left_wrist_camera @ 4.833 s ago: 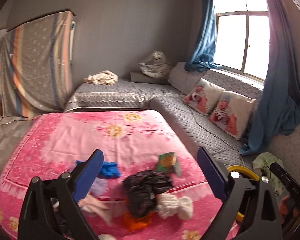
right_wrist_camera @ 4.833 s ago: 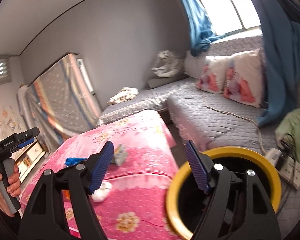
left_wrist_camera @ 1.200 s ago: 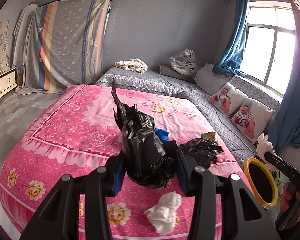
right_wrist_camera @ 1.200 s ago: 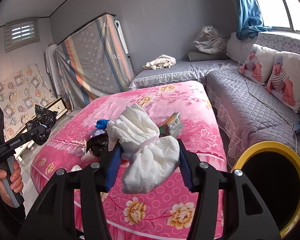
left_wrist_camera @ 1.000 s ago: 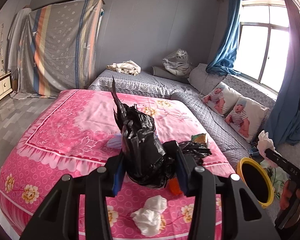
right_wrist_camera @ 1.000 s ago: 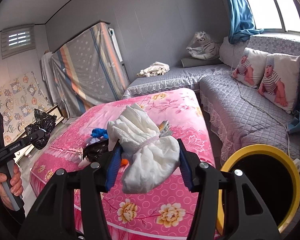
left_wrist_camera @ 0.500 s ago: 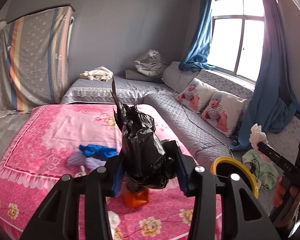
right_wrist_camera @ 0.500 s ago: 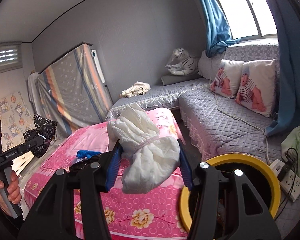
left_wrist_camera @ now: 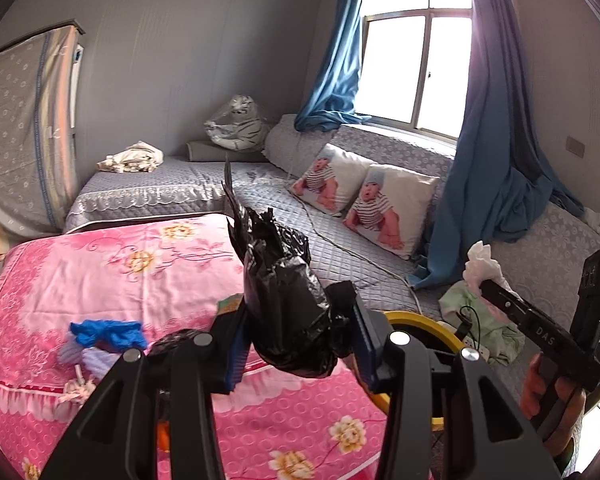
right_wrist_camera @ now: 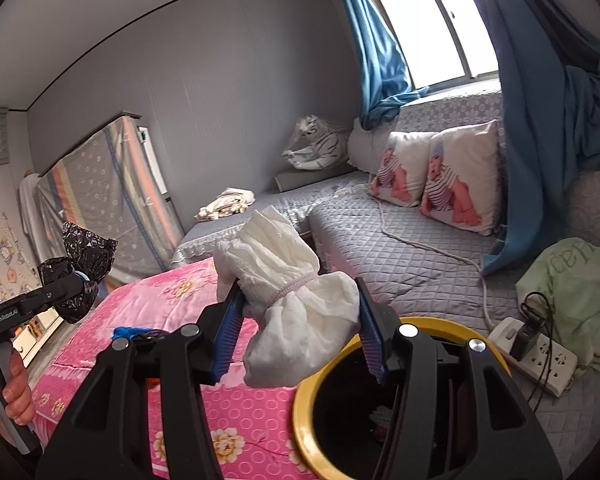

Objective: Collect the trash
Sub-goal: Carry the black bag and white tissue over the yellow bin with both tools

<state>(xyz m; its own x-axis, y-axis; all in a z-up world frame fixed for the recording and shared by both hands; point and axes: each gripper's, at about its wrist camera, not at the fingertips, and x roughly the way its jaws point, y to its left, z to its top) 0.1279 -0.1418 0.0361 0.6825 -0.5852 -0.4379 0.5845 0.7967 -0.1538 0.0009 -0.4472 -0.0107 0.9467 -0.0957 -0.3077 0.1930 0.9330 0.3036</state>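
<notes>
My left gripper (left_wrist_camera: 298, 340) is shut on a crumpled black plastic bag (left_wrist_camera: 284, 300), held in the air above the pink bed's right edge. My right gripper (right_wrist_camera: 300, 340) is shut on a white rolled diaper (right_wrist_camera: 292, 300), held just above the near rim of the yellow-rimmed black bin (right_wrist_camera: 312, 420). The bin also shows in the left wrist view (left_wrist_camera: 424, 324) beside the bed. A blue glove (left_wrist_camera: 108, 332), another black bag (left_wrist_camera: 176, 340) and pale scraps (left_wrist_camera: 80, 360) lie on the pink bedspread (left_wrist_camera: 120, 272).
A grey quilted corner sofa (left_wrist_camera: 340, 248) with two baby-print pillows (left_wrist_camera: 364, 200) runs behind. A power strip (right_wrist_camera: 536, 356) with a cable and a green cloth (right_wrist_camera: 572, 292) lie right of the bin. Blue curtains (left_wrist_camera: 492, 160) hang at the window.
Both grippers have swung right toward the bin with their loads. The bin rim now sits directly under the right gripper; the bed has slid left in both views.
</notes>
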